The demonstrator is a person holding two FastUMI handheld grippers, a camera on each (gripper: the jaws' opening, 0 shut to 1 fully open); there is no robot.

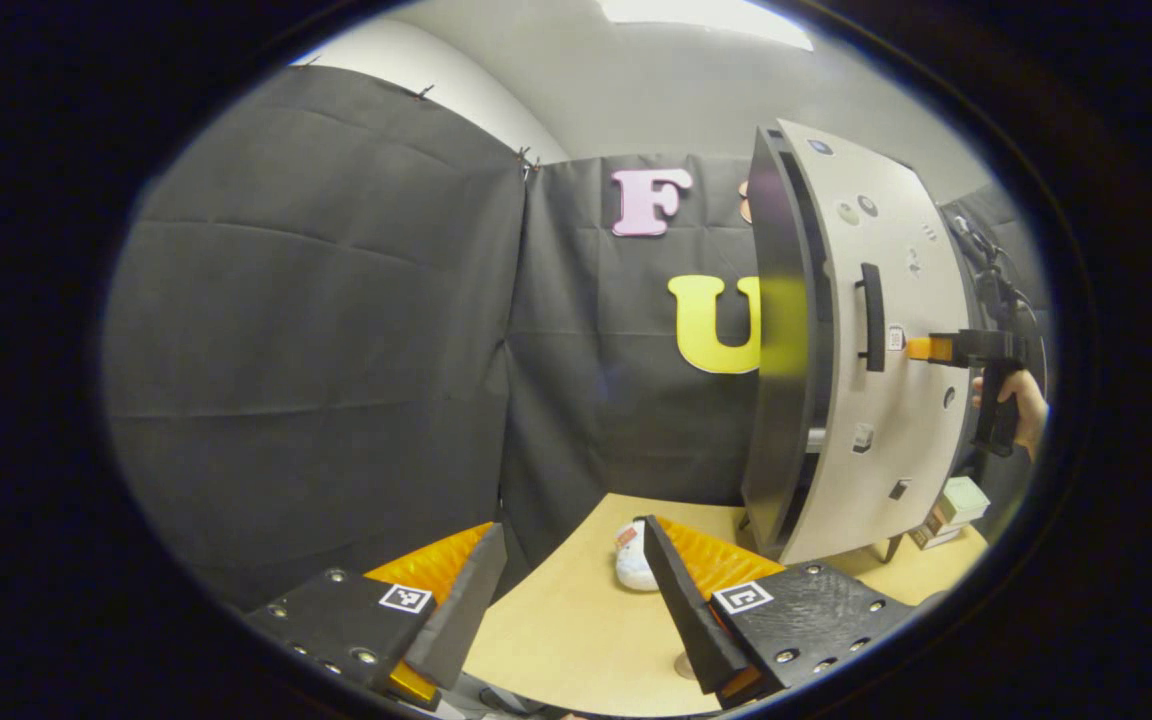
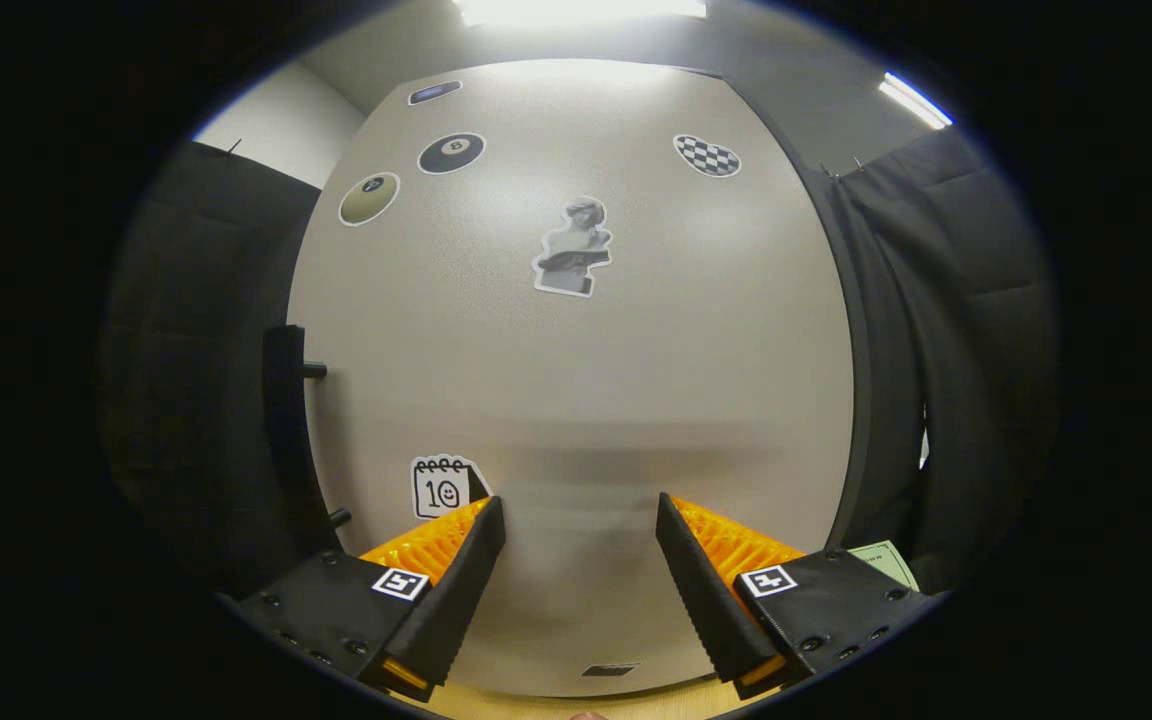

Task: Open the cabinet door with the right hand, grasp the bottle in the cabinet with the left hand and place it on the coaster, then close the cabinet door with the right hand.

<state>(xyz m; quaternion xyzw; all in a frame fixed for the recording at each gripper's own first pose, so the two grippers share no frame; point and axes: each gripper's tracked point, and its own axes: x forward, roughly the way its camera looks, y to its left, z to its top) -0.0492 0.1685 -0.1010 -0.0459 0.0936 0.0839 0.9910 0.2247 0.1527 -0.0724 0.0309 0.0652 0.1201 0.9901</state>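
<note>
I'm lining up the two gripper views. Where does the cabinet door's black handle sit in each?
Left gripper view: handle right of centre, on the door.
Right gripper view: handle at the door's left edge.
Shared landmark: calendar sticker, beside the handle.

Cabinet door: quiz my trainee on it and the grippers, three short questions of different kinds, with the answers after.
1. True or false: the left gripper is shut.
2. In the right gripper view, the handle lies where from the right gripper? A left, B right, C straight ahead.
3. In the left gripper view, is the door fully closed?

Key: 1 false, it is open and empty. 2 A. 3 No, a gap shows along its handle side.
</note>
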